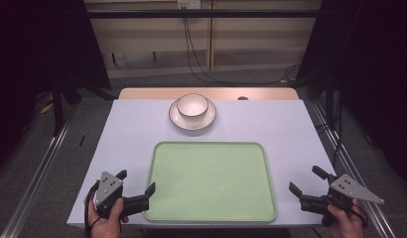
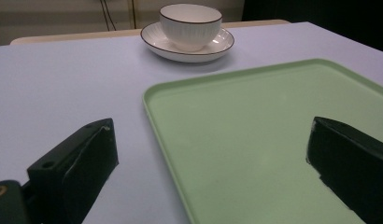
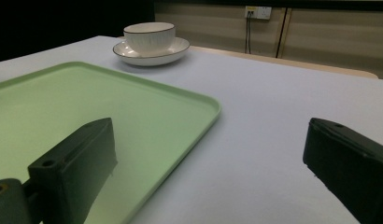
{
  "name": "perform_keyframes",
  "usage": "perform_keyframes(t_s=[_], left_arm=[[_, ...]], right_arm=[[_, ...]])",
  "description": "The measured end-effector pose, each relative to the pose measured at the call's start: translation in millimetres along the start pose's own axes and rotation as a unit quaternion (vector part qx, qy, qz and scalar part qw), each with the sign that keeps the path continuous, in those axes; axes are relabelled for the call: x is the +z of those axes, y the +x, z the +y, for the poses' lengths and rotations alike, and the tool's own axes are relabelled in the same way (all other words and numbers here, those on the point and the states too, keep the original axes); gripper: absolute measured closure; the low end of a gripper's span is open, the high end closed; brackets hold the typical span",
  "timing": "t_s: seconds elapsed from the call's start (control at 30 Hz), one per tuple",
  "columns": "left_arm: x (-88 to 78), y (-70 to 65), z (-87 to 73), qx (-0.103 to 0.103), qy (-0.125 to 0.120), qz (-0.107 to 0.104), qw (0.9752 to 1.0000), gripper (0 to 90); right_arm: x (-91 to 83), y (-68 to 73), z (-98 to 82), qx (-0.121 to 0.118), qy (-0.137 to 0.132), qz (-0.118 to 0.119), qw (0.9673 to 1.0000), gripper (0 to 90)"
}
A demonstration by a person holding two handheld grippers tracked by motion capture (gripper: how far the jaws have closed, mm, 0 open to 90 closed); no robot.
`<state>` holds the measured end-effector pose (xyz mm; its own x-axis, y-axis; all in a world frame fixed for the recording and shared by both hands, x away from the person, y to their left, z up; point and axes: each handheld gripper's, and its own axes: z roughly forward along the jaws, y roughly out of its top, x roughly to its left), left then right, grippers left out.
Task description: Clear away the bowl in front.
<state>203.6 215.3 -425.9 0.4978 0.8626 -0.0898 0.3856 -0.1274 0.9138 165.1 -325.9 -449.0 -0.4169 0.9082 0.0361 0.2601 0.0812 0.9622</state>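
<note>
A white bowl [image 1: 192,105] sits on a plate [image 1: 192,121] at the tabletop's [image 1: 127,129] far side, beyond the green tray [image 1: 210,181]; left gripper [image 1: 137,187] and right gripper [image 1: 305,180] flank the tray, jaws apart

The white rectangular table top [image 1: 142,129] stands on a grey floor [image 1: 37,148], with a light wooden strip [image 1: 147,93] along its far edge. Behind it runs a beige panelled wall [image 1: 157,39]; a white wall socket [image 1: 187,4] sits high on it, and black cables [image 1: 194,54] hang from the socket to the floor. Dark curtains [image 1: 37,39] flank both sides. Metal floor rails [image 1: 40,173] run alongside the table. Lighting is even and subdued.
</note>
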Motion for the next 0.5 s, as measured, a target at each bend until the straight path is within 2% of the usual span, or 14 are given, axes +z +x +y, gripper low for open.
perform_keyframes(t_s=[0.07,0.33,0.5], left_arm=[[-0.2,0.2,-0.5,-0.005,-0.001,0.003,1.0000,2.0],[-1.0,-1.8,0.5,0.004,0.001,0.005,1.0000,2.0],[-1.5,-3.1,2.5,0.005,-0.004,-0.007,1.0000,2.7]], right_arm=[[-0.9,0.3,1.2,-0.001,0.001,-0.001,1.0000,2.3],[-4.9,-1.0,1.0,-0.009,-0.005,0.009,0.9999,1.6],[-4.0,-0.3,0.5,-0.012,0.001,0.009,0.9999,1.7]])
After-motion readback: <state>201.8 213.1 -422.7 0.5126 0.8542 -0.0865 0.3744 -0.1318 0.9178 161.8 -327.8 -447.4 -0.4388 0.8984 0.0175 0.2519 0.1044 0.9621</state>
